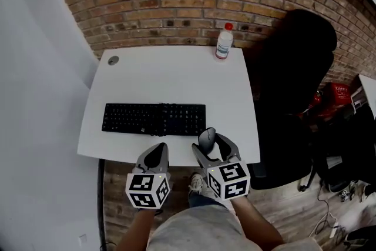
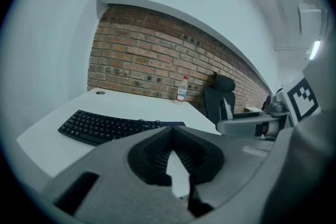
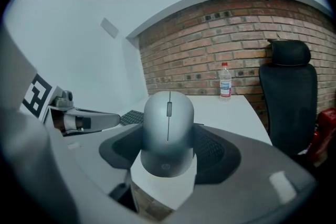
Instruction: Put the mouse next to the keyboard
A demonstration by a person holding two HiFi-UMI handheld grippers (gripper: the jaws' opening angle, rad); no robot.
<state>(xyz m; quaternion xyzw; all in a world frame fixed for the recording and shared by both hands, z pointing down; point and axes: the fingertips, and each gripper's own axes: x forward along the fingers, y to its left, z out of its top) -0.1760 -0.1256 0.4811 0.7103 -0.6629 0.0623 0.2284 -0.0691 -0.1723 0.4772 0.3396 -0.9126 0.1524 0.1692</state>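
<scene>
A grey mouse (image 1: 207, 138) sits between the jaws of my right gripper (image 1: 209, 143), which is shut on it over the white table's (image 1: 170, 73) front edge, just right of and nearer than the black keyboard's (image 1: 154, 119) right end. In the right gripper view the mouse (image 3: 168, 131) fills the middle, buttons facing up, with the keyboard (image 3: 131, 117) behind it to the left. I cannot tell whether the mouse touches the table. My left gripper (image 1: 157, 150) hovers at the front edge below the keyboard, shut with nothing in it; its closed tips (image 2: 171, 131) point past the keyboard (image 2: 105, 126).
A plastic bottle (image 1: 224, 41) stands at the table's back right, against the brick wall. A black office chair (image 1: 294, 79) stands right of the table, with a red object (image 1: 335, 94) beyond it. A cable grommet (image 1: 113, 60) marks the back left corner.
</scene>
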